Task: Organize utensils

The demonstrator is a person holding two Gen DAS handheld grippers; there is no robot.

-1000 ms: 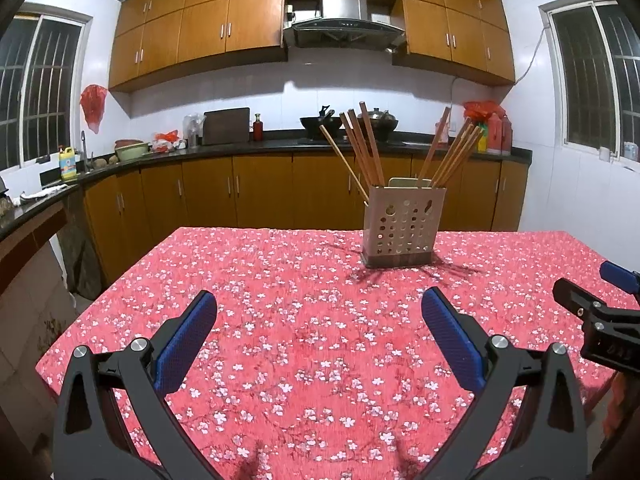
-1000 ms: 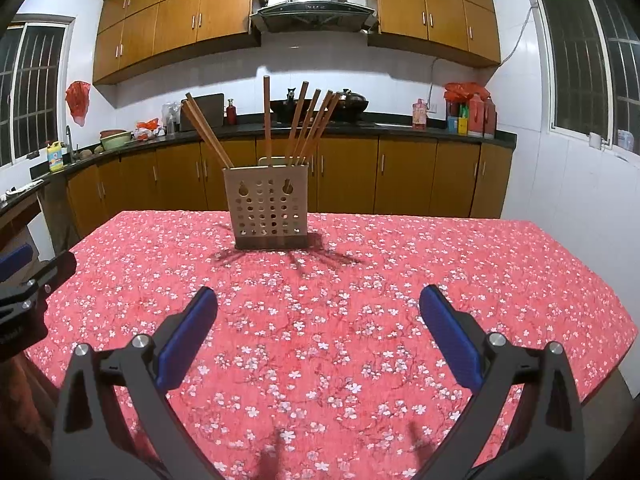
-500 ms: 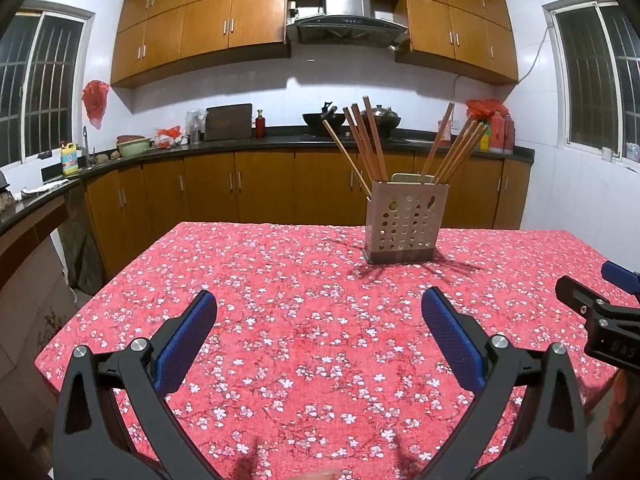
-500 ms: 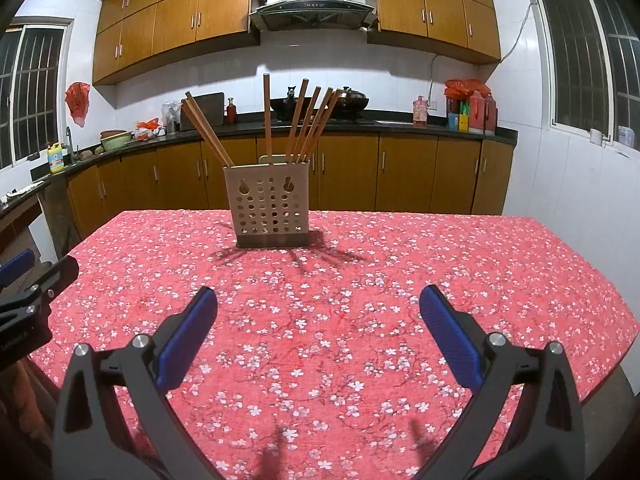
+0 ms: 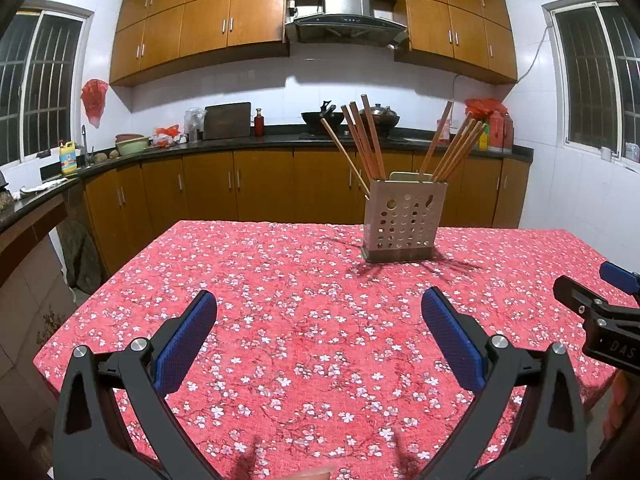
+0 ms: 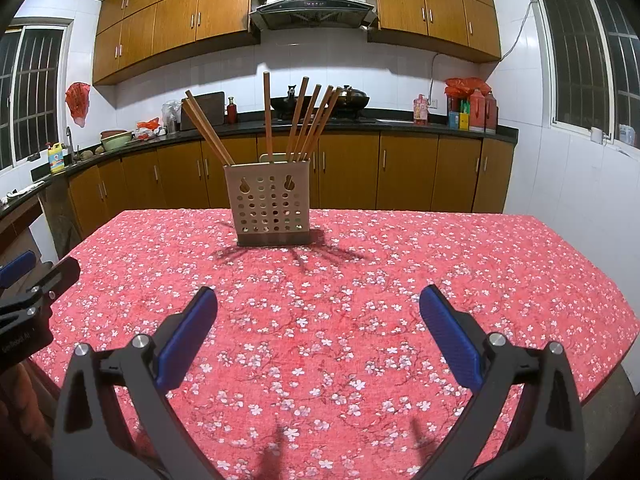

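A table covered by a red floral cloth (image 6: pixel 360 320) was seen; a beige perforated chopstick holder (image 6: pixel 269 204) was stood at 12 o'clock.

A home kitchen: ahead of the claw, wooden cabinets (image 6: pixel 348 172) line tiled walls, with a range hood (image 6: pixel 312 6) above a wok (image 5: pixel 322 117).

White tiled walls (image 6: pixel 320 68) enclosed the kitchen. Brown wooden cabinets (image 6: pixel 224 8) hung above a dark counter (image 6: pixel 400 122), flanking a steel range hood (image 6: pixel 312 4). Barred windows (image 6: pixel 588 52) showed darkness outside. A red floral cloth (image 6: pixel 440 260) covered the desk (image 5: pixel 280 280).
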